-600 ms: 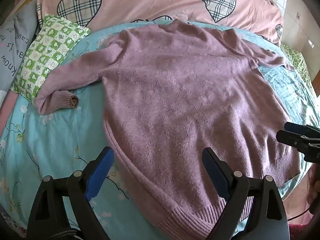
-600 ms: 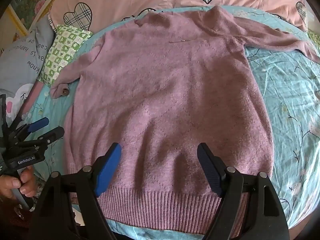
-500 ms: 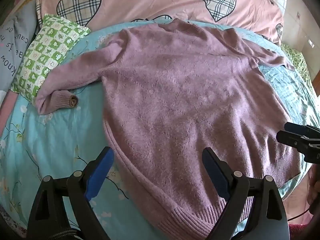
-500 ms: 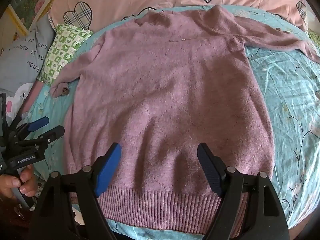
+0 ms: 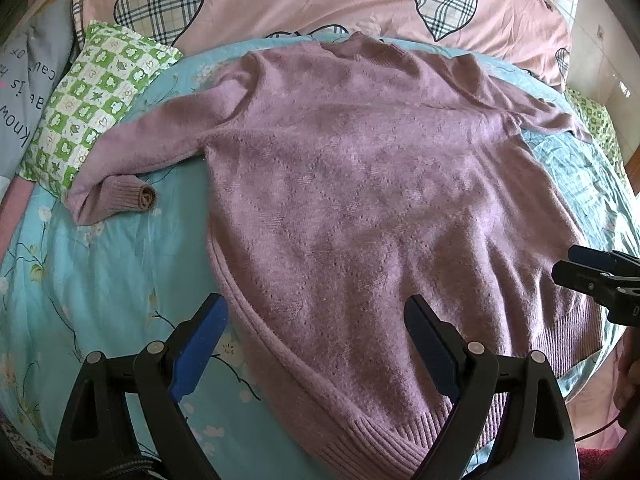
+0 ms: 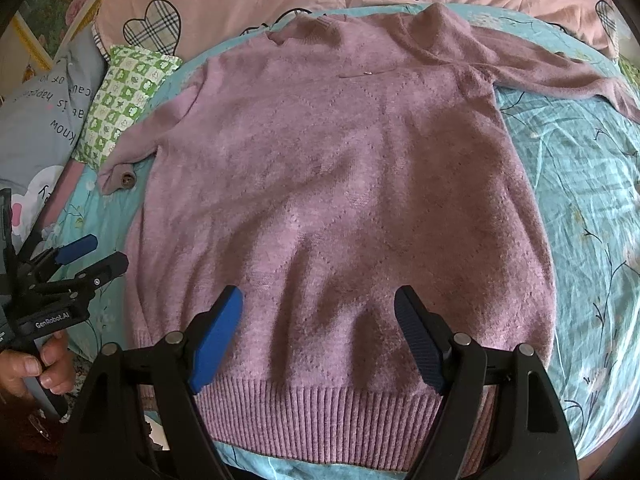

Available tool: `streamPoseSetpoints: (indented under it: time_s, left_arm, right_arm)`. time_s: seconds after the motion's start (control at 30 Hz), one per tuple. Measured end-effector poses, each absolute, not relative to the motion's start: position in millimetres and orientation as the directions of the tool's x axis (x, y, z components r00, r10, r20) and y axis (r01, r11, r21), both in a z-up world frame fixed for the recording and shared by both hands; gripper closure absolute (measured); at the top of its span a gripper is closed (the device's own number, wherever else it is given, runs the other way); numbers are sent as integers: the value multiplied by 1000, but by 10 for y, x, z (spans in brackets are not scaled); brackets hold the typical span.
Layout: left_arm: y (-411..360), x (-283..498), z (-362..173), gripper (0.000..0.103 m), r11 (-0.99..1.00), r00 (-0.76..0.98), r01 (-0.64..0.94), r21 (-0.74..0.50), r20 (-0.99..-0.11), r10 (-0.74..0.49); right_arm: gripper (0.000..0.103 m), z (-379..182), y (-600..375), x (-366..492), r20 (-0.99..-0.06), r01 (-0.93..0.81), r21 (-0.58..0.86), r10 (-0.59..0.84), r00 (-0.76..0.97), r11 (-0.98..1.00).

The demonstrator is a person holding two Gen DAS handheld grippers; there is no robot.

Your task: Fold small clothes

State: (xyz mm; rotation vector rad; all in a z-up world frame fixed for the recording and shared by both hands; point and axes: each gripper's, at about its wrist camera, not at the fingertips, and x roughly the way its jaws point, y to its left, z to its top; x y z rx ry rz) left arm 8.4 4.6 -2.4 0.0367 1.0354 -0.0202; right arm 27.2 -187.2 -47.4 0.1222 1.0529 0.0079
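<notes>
The mauve sweater (image 6: 340, 200) lies flat, sleeves out, ready for folding; left gripper (image 5: 316, 344) and right gripper (image 6: 318, 332) hover spread wide, empty, seemingly above its hem.

right tool (image 6: 318, 316) has crept slightly forward over the sweater (image 6: 340, 184)

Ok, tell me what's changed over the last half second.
Nothing visibly changed. The purple sweater lies spread flat on the blue sheet, and the left gripper and right gripper hover open near its hem, holding nothing.
</notes>
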Motion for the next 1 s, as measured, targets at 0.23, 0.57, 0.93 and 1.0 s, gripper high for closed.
streamPoseSetpoints:
  time_s: [0.23,0.57,0.93,1.0]
  left_arm:
    - [53,113,-49,12,999,506,29,15,-863,-2]
    - [67,192,-83,12,998,500,27,52,-865,31]
    - [73,291,-116,12,999,477,26,44,-878,26]
    - [70,316,-123,12,999,471,26,41,-882,24]
  right_arm:
    - [24,-474,-1857,312,-868,52,120,79,491,991]
    - [24,-478,-1839,380,-871,52,101,62,488,994]
    - [24,-475,-1859,495,-890,73,122,77,449,990]
    - [24,-469,-1871,511,-884,70,128,82,459,989]
